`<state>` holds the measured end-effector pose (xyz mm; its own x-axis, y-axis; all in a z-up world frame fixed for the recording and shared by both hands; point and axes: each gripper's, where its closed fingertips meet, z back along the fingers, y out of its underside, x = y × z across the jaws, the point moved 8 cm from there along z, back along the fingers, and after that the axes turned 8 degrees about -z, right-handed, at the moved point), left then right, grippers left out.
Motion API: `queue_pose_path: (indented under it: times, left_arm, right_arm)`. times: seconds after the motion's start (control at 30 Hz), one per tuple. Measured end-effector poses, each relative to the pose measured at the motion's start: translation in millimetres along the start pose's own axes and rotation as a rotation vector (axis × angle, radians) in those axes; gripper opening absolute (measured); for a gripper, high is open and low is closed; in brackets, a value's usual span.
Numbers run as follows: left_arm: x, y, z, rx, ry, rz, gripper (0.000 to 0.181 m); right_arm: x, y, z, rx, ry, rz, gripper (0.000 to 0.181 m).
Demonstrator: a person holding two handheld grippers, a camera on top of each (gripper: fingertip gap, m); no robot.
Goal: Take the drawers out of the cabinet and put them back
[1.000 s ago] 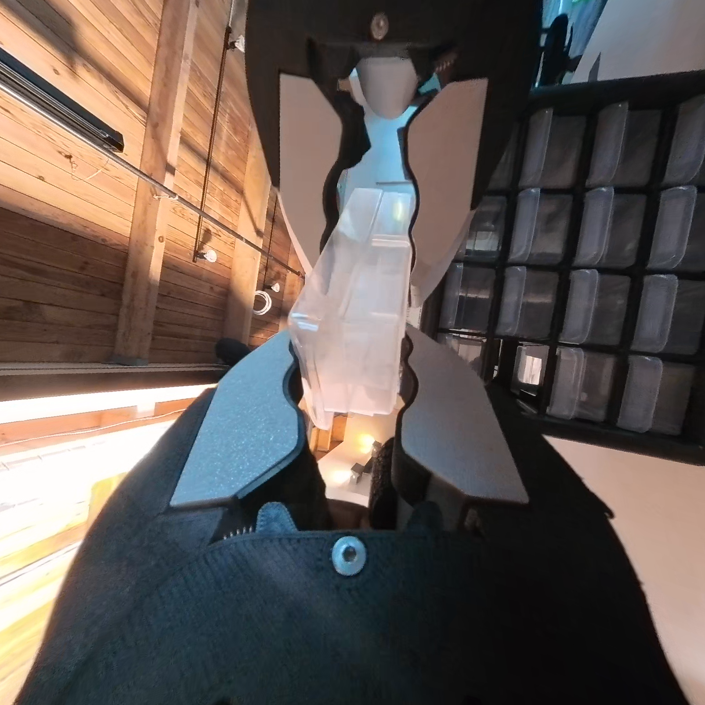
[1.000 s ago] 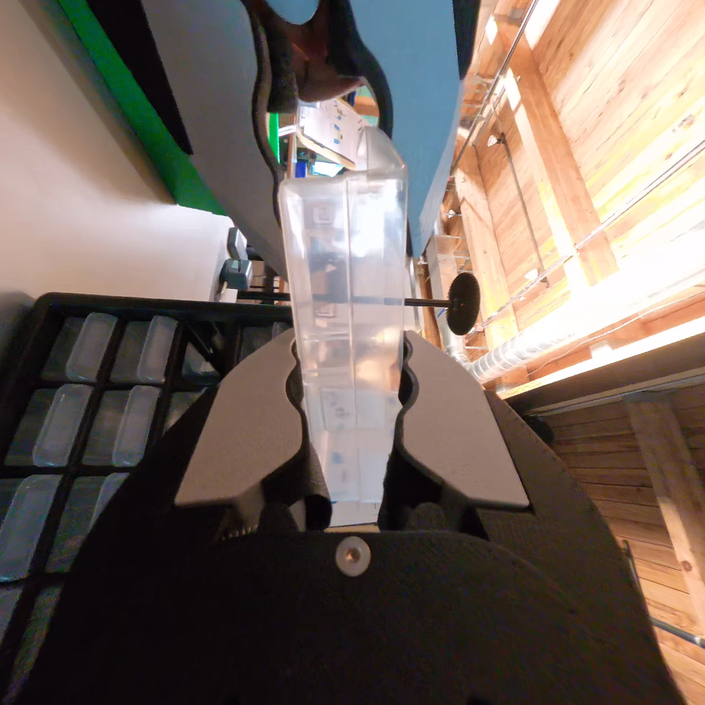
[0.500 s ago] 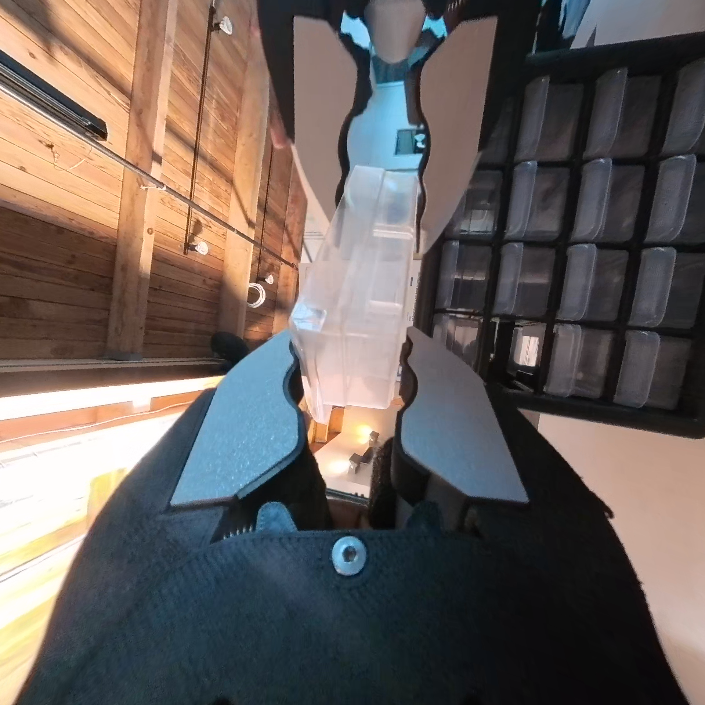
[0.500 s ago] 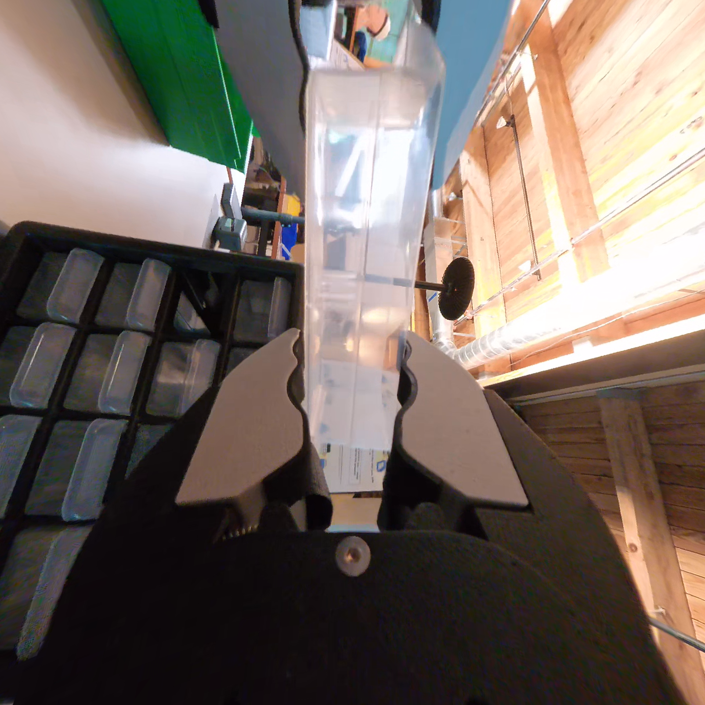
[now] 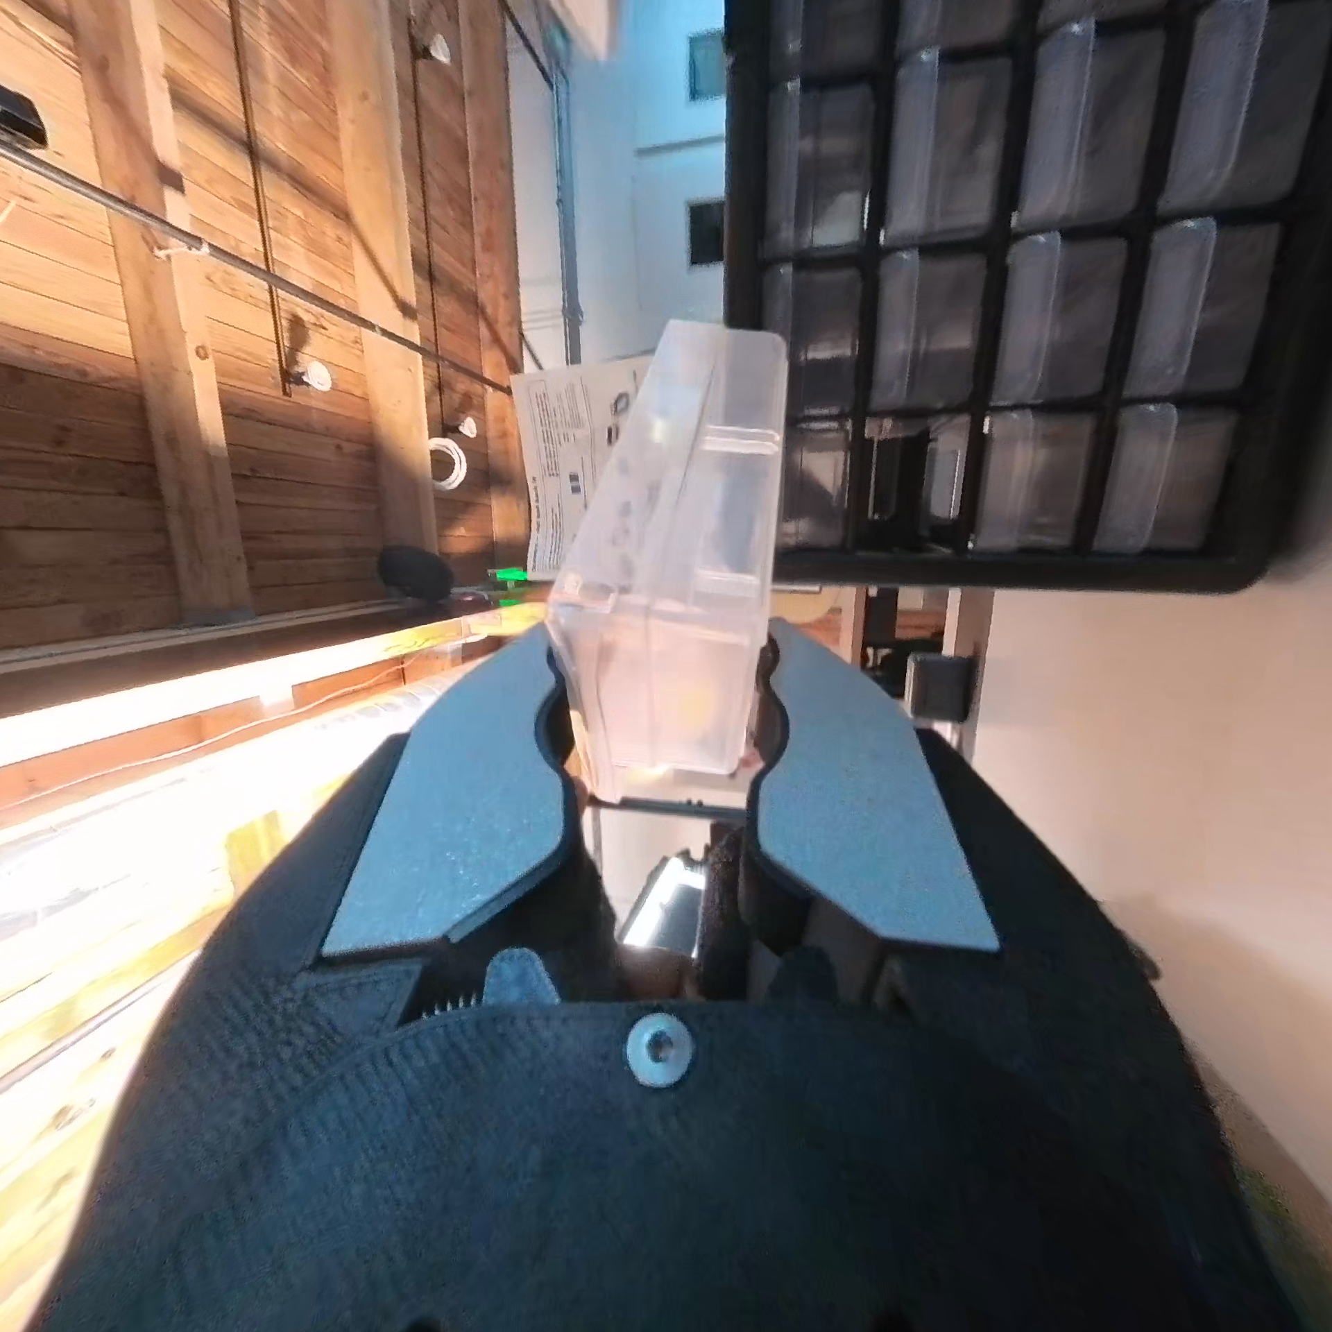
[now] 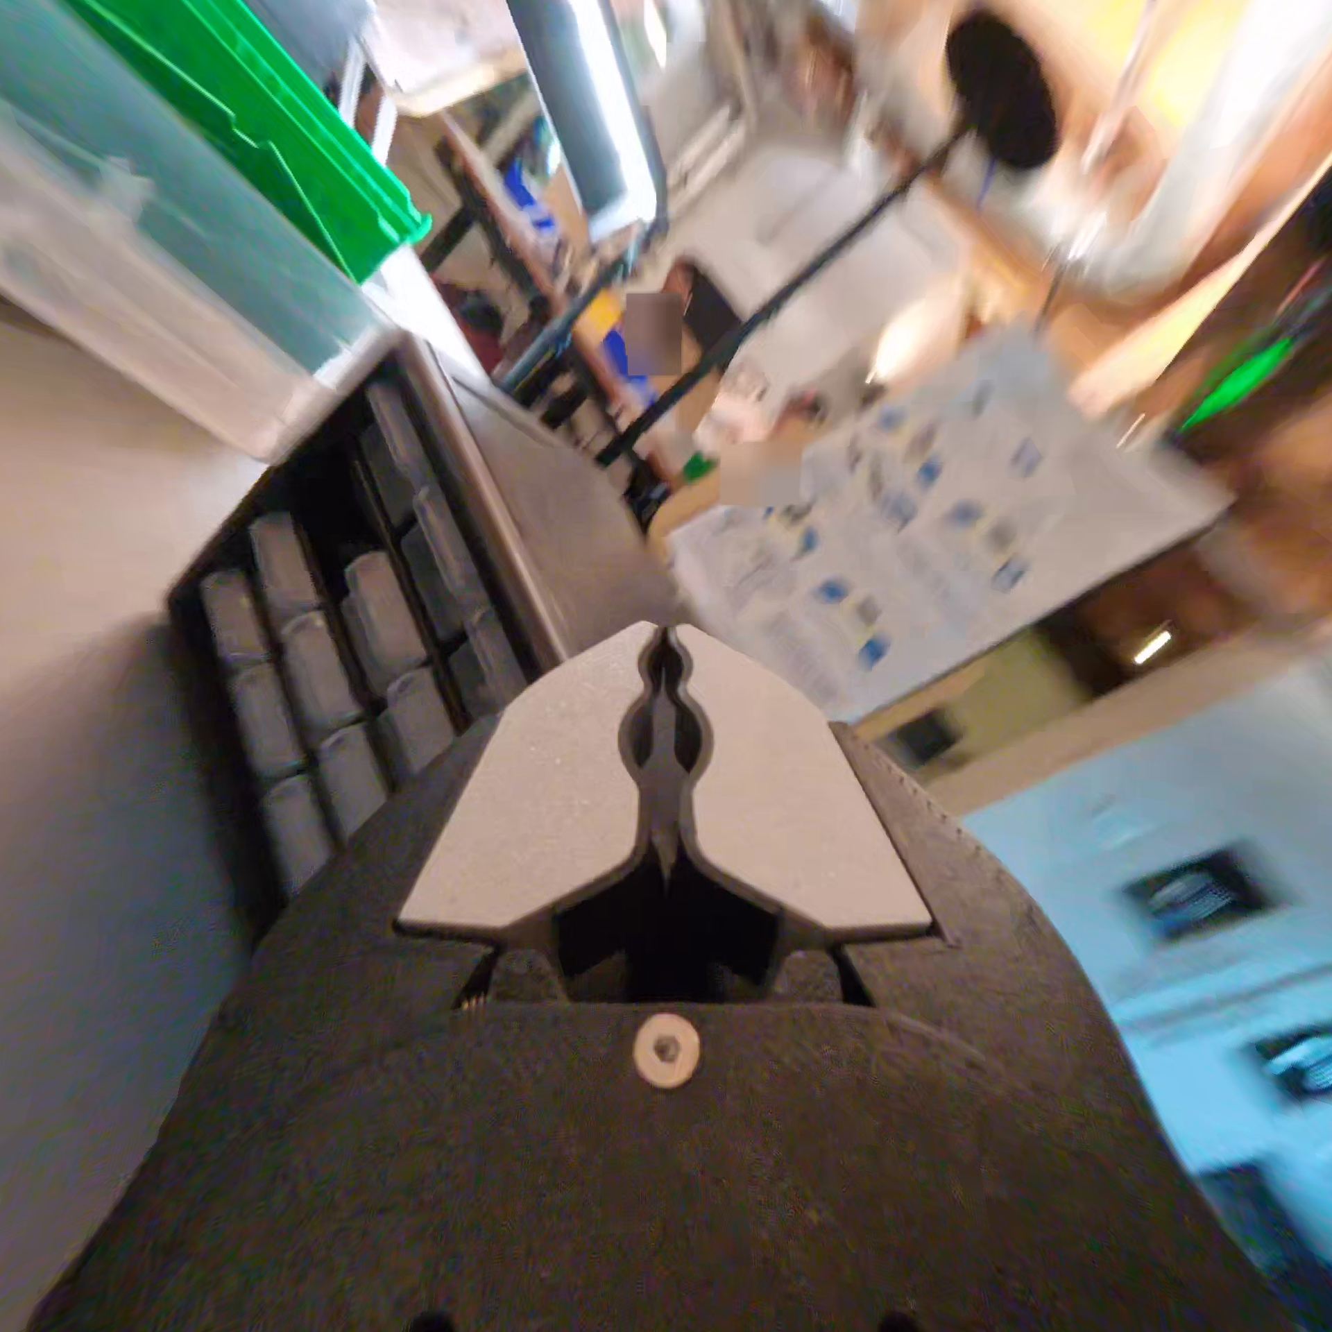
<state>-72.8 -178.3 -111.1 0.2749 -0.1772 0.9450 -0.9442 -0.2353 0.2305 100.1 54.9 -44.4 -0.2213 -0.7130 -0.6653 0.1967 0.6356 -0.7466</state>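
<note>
While gripping a clear, empty rectangular plastic drawer (image 5: 674, 576) beside the black grid-fronted cabinet (image 5: 1023, 288), the left gripper (image 5: 659, 710) is pinching it; the right gripper (image 6: 664, 634) is pressing its fingers together.

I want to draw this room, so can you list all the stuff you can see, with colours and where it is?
Clear drawer: one, see-through plastic, held out in front of the cabinet, tilted.
Cabinet: one, black frame, many small clear drawers, upper right of the left wrist view; one slot in its lowest row looks empty.
Printed sheet: one, white, behind the held drawer.
Green bin: one seen, bright green, upper left of the right wrist view, blurred.
Wooden wall: brown planks and beams, left side.
Person: one, far back, blurred.
Left gripper: grey fingers, black body, shut on the clear drawer.
Right gripper: grey fingers, black body, shut, holding nothing.
</note>
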Motion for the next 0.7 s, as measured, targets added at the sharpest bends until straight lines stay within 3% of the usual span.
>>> queue_pose_path:
  times: [0.13,0.27,0.5,0.7]
  left_arm:
    - [0.1,-11.0,11.2,0.146,0.099,0.017,0.048]
    - [-16.3,-36.8,17.1,0.244,0.201,0.043,0.048]
    - [-33.4,-57.6,-6.3,0.445,0.282,0.002,0.048]
    - [-37.7,-66.4,-26.0,0.490,0.319,-0.005,0.048]
  right_arm:
    - [-24.4,26.3,-18.5,0.366,-0.058,-0.387,0.000]
    - [-33.7,38.6,-31.0,0.506,-0.038,-0.471,0.000]
    - [-32.1,35.4,-37.4,0.575,0.014,-0.419,0.000]
    - [-31.7,34.7,-37.9,0.584,0.018,-0.400,0.000]
